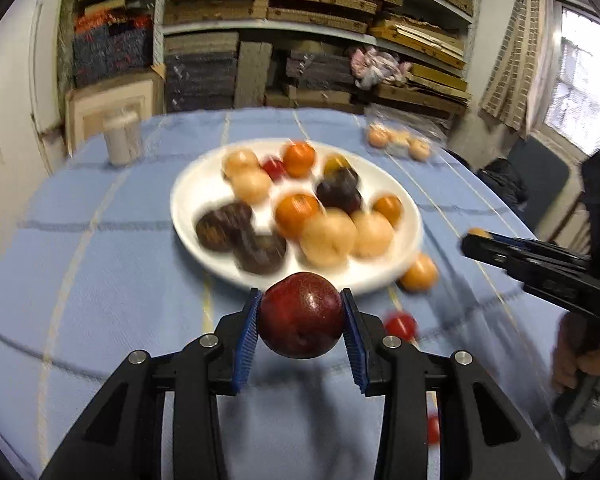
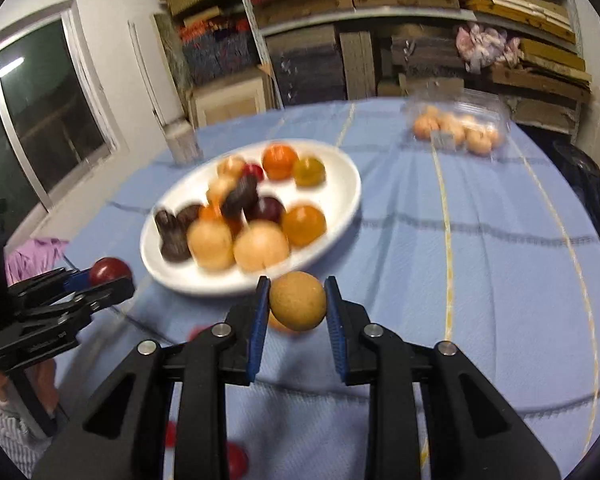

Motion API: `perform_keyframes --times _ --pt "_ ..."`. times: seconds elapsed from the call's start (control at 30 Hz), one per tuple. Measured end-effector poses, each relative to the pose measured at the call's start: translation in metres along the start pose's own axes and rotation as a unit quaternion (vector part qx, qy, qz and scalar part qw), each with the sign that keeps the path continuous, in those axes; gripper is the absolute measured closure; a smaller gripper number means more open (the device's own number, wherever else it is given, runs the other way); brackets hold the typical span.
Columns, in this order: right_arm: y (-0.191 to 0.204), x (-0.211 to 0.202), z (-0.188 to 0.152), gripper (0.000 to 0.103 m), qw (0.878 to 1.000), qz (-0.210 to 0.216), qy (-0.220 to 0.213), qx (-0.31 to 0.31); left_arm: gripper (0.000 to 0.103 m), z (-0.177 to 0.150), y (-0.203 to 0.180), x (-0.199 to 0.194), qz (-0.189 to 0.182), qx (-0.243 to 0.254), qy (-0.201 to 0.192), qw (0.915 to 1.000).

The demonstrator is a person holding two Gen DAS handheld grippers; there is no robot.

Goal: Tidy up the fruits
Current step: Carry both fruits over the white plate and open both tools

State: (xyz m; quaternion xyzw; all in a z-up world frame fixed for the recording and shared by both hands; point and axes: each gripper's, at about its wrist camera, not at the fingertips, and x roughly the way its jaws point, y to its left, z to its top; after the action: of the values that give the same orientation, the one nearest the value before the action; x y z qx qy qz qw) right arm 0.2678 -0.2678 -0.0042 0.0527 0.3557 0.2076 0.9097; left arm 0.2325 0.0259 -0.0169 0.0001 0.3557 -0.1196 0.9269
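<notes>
My left gripper [image 1: 301,316] is shut on a dark red plum [image 1: 301,314] and holds it above the blue tablecloth, just in front of the white plate [image 1: 196,196]. My right gripper [image 2: 298,304] is shut on a tan round fruit [image 2: 298,300], also just in front of the plate [image 2: 340,196]. The plate carries several orange, peach-coloured and dark fruits. The right gripper [image 1: 476,242] shows at the right of the left wrist view. The left gripper [image 2: 112,276] with its plum shows at the left of the right wrist view.
A clear plastic box [image 2: 456,124] with several pale orange fruits stands at the far right of the table. An orange fruit [image 1: 419,272] and small red fruits [image 1: 400,325] lie on the cloth by the plate. A white jar [image 1: 121,138] stands at the far left. Shelves stand behind.
</notes>
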Motion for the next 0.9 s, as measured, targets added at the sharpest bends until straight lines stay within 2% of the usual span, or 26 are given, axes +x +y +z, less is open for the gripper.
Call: perform_keyframes --times 0.1,0.23,0.33,0.47,0.5,0.53,0.57,0.6,0.7,0.77,0.83,0.9 --pt "0.004 0.008 0.031 0.076 1.000 -0.001 -0.008 -0.007 0.063 0.030 0.011 0.010 0.006 -0.013 -0.006 0.9999" --pt "0.001 0.040 0.066 0.076 1.000 0.011 0.004 0.012 0.064 0.062 0.029 0.035 0.025 -0.036 -0.012 0.9990" --pt "-0.008 0.073 0.084 0.076 0.999 0.017 0.019 0.034 0.064 0.074 0.045 0.054 0.027 -0.067 -0.006 0.9974" --pt "-0.018 0.103 0.089 0.073 0.997 0.027 0.039 0.064 0.063 0.077 0.055 0.072 0.026 -0.080 0.009 0.9964" --pt "-0.020 0.107 0.088 0.068 0.996 0.026 0.042 0.068 0.061 0.075 0.056 0.073 0.026 -0.080 0.010 0.9964" --pt "-0.023 0.107 0.087 0.053 0.996 0.027 0.041 0.074 0.054 0.074 0.056 0.073 0.026 -0.079 0.010 0.9965" --pt "-0.024 0.104 0.086 0.046 0.996 0.030 0.036 0.080 0.049 0.073 0.056 0.071 0.022 -0.079 0.009 0.9966" --pt "-0.025 0.101 0.085 0.046 0.996 0.029 0.030 0.082 0.042 0.072 0.055 0.066 0.016 -0.081 0.002 0.9966" --pt "-0.020 0.068 0.085 0.045 0.997 0.030 -0.003 0.073 0.040 0.070 0.052 0.047 0.004 -0.083 -0.018 0.9964" --pt "-0.016 0.036 0.079 0.028 0.996 0.031 -0.040 0.068 0.038 0.063 0.048 0.029 -0.004 -0.082 -0.031 0.9961" --pt "-0.015 0.008 0.066 0.019 0.995 0.021 -0.072 0.066 0.034 0.048 0.042 0.015 -0.010 -0.084 -0.037 0.9957" --pt "-0.019 -0.010 0.046 0.014 0.993 0.007 -0.095 0.069 0.034 0.026 0.029 0.006 -0.017 -0.072 -0.028 0.9969"
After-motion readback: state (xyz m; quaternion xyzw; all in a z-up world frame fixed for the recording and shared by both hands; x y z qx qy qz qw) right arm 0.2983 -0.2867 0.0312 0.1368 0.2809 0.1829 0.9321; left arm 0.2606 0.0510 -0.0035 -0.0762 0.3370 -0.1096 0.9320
